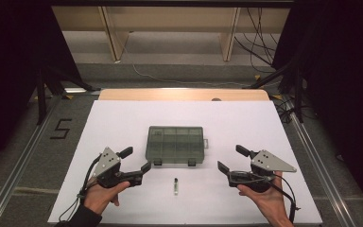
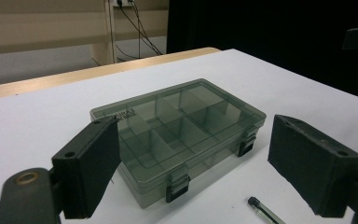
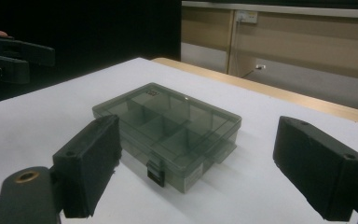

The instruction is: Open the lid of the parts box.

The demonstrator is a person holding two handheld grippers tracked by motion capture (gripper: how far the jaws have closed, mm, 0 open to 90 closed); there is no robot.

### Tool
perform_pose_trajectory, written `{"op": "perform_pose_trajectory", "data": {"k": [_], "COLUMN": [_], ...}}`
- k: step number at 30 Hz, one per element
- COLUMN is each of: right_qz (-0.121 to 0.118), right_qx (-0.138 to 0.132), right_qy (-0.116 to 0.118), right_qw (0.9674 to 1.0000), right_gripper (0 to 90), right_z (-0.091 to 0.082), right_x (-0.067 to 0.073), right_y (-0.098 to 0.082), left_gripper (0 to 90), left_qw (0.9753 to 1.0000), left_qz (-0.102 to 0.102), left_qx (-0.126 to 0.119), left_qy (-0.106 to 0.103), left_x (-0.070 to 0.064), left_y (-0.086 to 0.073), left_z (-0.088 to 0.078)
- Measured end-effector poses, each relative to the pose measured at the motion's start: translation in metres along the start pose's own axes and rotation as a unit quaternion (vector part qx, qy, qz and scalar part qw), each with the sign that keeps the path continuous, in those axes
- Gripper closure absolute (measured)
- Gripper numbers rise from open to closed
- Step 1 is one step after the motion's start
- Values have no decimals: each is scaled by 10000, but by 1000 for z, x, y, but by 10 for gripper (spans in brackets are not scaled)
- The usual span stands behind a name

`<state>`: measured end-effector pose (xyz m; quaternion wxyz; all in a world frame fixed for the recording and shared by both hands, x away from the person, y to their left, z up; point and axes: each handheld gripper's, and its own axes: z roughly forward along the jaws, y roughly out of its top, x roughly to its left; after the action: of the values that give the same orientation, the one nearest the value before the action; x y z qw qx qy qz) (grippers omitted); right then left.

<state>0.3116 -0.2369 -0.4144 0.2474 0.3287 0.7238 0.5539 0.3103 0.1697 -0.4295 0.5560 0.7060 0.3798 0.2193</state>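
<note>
On white table (image 1: 123, 123), one shut, empty compartment box (image 1: 175, 144), one small vial (image 1: 175, 186) just before it, left gripper (image 1: 136, 161) and right gripper (image 1: 231, 159) flanking, jaws wide, holding nothing.

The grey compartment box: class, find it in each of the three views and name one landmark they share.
High view: the grey compartment box sits mid-table, between the two hands.
Left gripper view: it lies centre frame, closed, two latches facing the camera.
Right gripper view: it lies centre-left, one corner towards the camera.
Shared landmark: the wooden table edge beyond the white sheet.
</note>
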Motion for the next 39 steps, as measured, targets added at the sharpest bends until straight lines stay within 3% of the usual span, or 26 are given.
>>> {"op": "perform_pose_trajectory", "data": {"k": [9, 11, 12, 14, 15, 16, 19, 20, 21, 24, 29, 35, 39], "right_qz": [-65, 54, -79, -76, 50, -57, -122, -197, -127, -219, -295, -438, -486], "right_qx": [22, 54, -2, 21, 51, -40, 20, 39, 43, 108, 228, 397, 724], "right_qy": [44, 93, 20, 37, 115, 64, 100, 132, 238, 214, 362, 428, 559], "right_qw": [10000, 9999, 10000, 10000, 9999, 10000, 9999, 9997, 9996, 9995, 9986, 9973, 9946], "right_gripper": [159, 158, 158, 157, 157, 157, 159, 161, 164, 167, 198, 257, 327], "right_z": [1, 2, 2, 2, 4, 5, 7, 8, 10, 14, 26, 41, 50], "right_x": [0, 1, -1, -2, -3, -5, -8, -10, -10, -15, -23, -33, -39], "right_y": [1, 2, 2, 3, 4, 5, 8, 10, 11, 14, 14, 12, 7], "left_gripper": [160, 160, 161, 163, 164, 164, 176, 184, 184, 190, 205, 306, 366], "left_qw": [10000, 9999, 9999, 9999, 9999, 9997, 9997, 9996, 9996, 9994, 9988, 9986, 9981], "left_qz": [-29, -92, -92, -75, -89, -172, -155, -162, -149, -150, -185, -135, -133], "left_qx": [-2, -2, -2, -14, -24, -103, -99, -104, -91, -24, 91, 266, 513], "left_qy": [25, 40, 40, 88, 123, 140, 181, 220, 238, 316, 454, 441, 323], "left_x": [1, 3, 3, 4, 5, 4, 6, 8, 10, 16, 31, 41, 55], "left_y": [0, 0, 0, 0, 0, 0, 1, 2, 2, 2, 0, -3, -7], "left_z": [1, 2, 2, 3, 3, 5, 8, 11, 13, 19, 26, 36, 46]}}
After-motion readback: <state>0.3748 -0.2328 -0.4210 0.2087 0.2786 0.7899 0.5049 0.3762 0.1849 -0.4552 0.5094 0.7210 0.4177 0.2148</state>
